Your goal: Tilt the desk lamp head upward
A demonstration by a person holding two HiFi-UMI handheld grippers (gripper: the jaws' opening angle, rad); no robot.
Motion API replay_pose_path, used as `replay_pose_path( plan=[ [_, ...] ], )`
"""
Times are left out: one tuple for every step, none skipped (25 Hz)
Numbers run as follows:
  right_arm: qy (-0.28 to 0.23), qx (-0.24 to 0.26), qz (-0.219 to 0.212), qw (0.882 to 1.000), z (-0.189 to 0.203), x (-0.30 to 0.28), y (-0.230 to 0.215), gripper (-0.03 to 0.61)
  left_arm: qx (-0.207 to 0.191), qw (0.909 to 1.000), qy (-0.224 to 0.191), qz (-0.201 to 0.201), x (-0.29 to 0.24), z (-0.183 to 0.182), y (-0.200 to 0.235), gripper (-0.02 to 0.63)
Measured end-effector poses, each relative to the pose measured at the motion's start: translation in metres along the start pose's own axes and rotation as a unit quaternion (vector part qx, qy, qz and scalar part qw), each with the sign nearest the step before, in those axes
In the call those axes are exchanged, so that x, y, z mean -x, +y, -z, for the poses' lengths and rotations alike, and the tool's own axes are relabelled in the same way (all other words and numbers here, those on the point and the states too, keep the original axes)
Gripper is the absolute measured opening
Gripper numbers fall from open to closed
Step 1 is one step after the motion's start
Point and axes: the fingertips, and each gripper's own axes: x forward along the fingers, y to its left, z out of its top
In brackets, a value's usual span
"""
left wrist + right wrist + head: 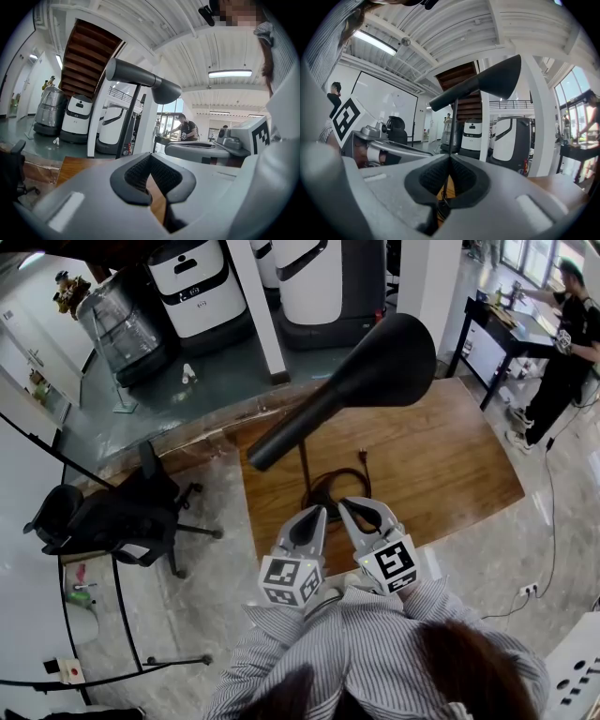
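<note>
No legible words, brand names or numbers in any of the three views. The left marker cube [291, 580], on the left gripper [317, 515], and the right marker cube [394, 563], on the right gripper [349, 506], carry black-and-white square code patterns only, with no letters or digits. A white machine [197, 268] at the back has a small dark plate [187, 293] on its front, with print too small to read.

Wooden surface [450, 465] with coiled black cable [328, 486]; black office chair [112, 517] to its left; white machines [202, 287] behind; person [567, 352] at black desk [506, 329] far right.
</note>
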Motion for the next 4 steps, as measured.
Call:
replay_pose_path(
  plan=[
    [0.0, 0.002, -0.001, 1.0, 0.0012, 0.0004, 0.0, 0.002, 0.001, 1.0, 0.0, 0.0, 0.0003, 0.0006, -0.0002, 0.003],
    [0.0, 0.004, -0.002, 1.0, 0.0027, 0.0007, 0.0003, 0.002, 0.002, 1.0, 0.0, -0.001, 0.0006, 0.0014, -0.0005, 0.003],
    [0.0, 0.006, -0.002, 1.0, 0.0041, 0.0011, 0.0009, 0.002, 0.002, 1.0, 0.0, -0.001, 0.0011, 0.0022, -0.0006, 0.003],
    [0.0, 0.007, -0.004, 1.0, 0.0053, 0.0014, 0.0016, 0.002, 0.003, 1.0, 0.0, -0.002, 0.0016, 0.003, -0.0007, 0.003]
  ],
)
